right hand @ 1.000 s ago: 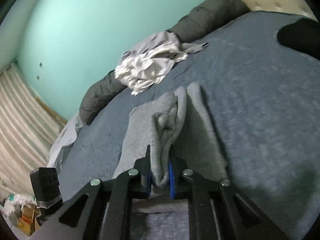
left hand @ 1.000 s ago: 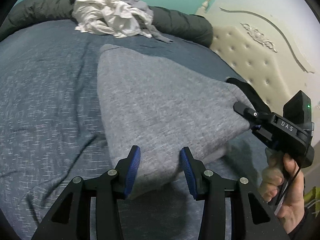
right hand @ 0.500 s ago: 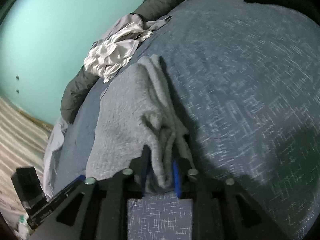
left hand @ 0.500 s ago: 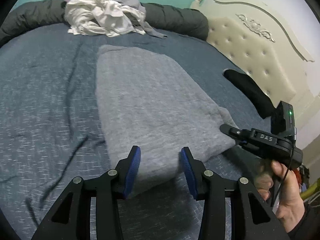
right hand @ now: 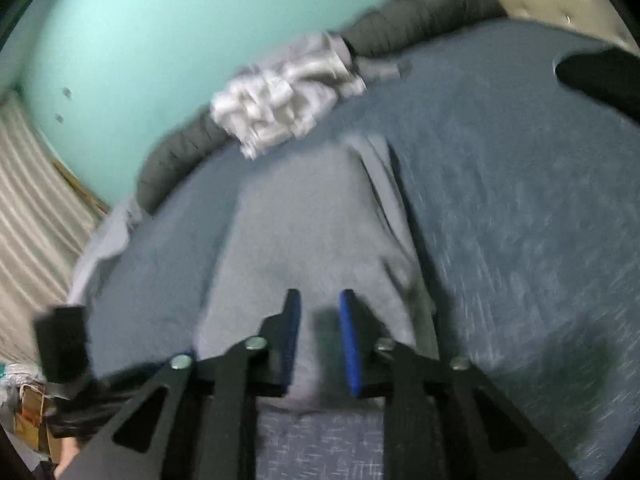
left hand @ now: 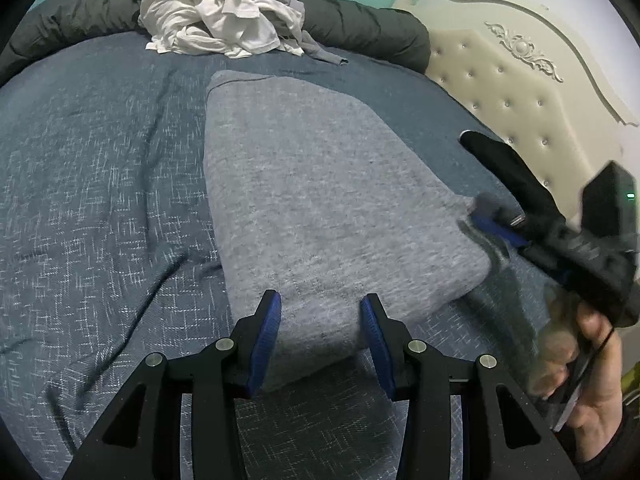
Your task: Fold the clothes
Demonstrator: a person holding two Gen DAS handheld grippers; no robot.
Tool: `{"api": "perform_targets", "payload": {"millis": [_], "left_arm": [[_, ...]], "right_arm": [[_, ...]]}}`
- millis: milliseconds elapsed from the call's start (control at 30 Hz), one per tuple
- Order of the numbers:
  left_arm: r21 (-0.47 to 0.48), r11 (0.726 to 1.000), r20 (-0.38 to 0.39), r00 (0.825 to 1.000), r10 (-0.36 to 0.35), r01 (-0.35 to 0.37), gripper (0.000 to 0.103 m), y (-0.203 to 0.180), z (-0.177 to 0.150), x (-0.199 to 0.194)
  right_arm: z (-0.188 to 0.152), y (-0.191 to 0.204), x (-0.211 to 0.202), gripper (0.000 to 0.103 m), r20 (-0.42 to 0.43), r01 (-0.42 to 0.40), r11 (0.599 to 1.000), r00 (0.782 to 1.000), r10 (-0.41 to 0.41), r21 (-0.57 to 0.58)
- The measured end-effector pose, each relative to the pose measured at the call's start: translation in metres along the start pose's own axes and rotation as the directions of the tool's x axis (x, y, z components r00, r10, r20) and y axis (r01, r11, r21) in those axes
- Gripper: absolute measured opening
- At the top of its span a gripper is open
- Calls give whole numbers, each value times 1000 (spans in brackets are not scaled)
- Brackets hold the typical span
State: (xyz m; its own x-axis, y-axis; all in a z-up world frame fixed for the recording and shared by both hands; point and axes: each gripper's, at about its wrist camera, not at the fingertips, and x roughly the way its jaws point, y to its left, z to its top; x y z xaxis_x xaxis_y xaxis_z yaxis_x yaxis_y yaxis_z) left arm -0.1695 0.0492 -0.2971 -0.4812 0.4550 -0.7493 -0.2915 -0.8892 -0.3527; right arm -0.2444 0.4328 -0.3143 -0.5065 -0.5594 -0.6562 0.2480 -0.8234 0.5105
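The fingers point(left hand: 265, 340) of the left gripper point(left hand: 320, 346) stood partly apart with the near edge of the grey garment point(left hand: 320, 184) filling the gap from pad to pad, so they appeared to be gripping that edge. The fingers point(right hand: 349, 344) of the right gripper point(right hand: 320, 332) were closing. Grey cloth lay between and under them, but in that blurred view the pads showed a gap and did not press on it.

The garment stretched away from both pairs of fingers over the blue bed point(left hand: 100, 200) as a long, fairly smooth rectangle. Its sides looked already turned in, with a ridge of doubled cloth running ahead and just right of the right fingers. That suggested this piece was partly folded, with its near end in hand and probably at least one fold across its length left to make.

Far beyond the fingers, against the dark bolster point(left hand: 360, 24), sat a crumpled pile of white and grey clothes point(left hand: 216, 28), not yet folded. A dark item point(left hand: 508, 168) lay off to the right of the garment, near the headboard point(left hand: 520, 92). No finished stack showed anywhere, so most of the job seemed to be ahead.
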Motion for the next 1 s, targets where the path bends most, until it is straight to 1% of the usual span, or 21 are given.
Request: {"api": "perform_targets", "payload": {"millis": [33, 67, 200, 300, 367, 400, 467, 533, 567, 633, 733, 800, 867, 933, 1000], "left_arm": [[-1, 1000, -1, 1000, -2, 2, 45, -1, 0, 0], [0, 1000, -3, 1000, -4, 4, 45, -2, 1, 1], [12, 1000, -8, 1000, -5, 5, 45, -6, 1, 2], [23, 1000, -8, 1000, 4, -4, 45, -7, 1, 3], [38, 999, -8, 1000, 14, -13, 45, -9, 0, 3], [40, 999, -8, 1000, 14, -14, 45, -8, 0, 2], [42, 999, -6, 1000, 18, -18, 45, -8, 2, 0], [50, 998, 19, 1000, 21, -22, 45, -10, 4, -8], [59, 998, 33, 999, 21, -23, 45, -12, 6, -12], [75, 997, 49, 999, 12, -16, 45, -17, 9, -15], [87, 996, 32, 999, 0, -3, 45, -23, 9, -6], [94, 996, 20, 1000, 5, -6, 45, -24, 7, 1], [100, 995, 8, 1000, 9, -10, 45, -25, 4, 8], [100, 995, 3, 1000, 10, -10, 45, -26, 3, 10], [81, 997, -5, 1000, -5, 5, 45, -22, 2, 11]], "right_arm": [[-4, -5, 6, 7, -19, 25, 999, 1000, -25, 21], [-7, -10, 9, 0, -30, 50, 998, 998, -49, 40], [-14, -21, 7, 0, -27, 95, 990, 995, -93, 101], [-15, -17, 5, 0, -6, 141, 984, 990, -141, 106], [-15, -15, -1, 0, 22, 173, 978, 984, -177, 120], [-15, -13, -4, 0, 42, 175, 977, 983, -181, 119], [-11, -5, -11, 1, 86, 150, 984, 984, -158, 91], [-8, 3, -19, 1, 130, 126, 990, 983, -133, 62], [-6, 8, -19, 1, 138, 114, 992, 983, -119, 45], [-6, 12, -12, 1, 118, 98, 995, 988, -100, 22], [-11, -1, 4, 1, 56, 117, 992, 991, -120, 55], [-14, -9, 15, 0, 14, 131, 988, 991, -133, 76], [-12, -17, 17, 0, 7, 142, 985, 990, -143, 100], [-9, -18, 16, 0, 9, 162, 982, 986, -164, 94], [-9, -22, 17, 0, 5, 162, 980, 987, -163, 113]]}}
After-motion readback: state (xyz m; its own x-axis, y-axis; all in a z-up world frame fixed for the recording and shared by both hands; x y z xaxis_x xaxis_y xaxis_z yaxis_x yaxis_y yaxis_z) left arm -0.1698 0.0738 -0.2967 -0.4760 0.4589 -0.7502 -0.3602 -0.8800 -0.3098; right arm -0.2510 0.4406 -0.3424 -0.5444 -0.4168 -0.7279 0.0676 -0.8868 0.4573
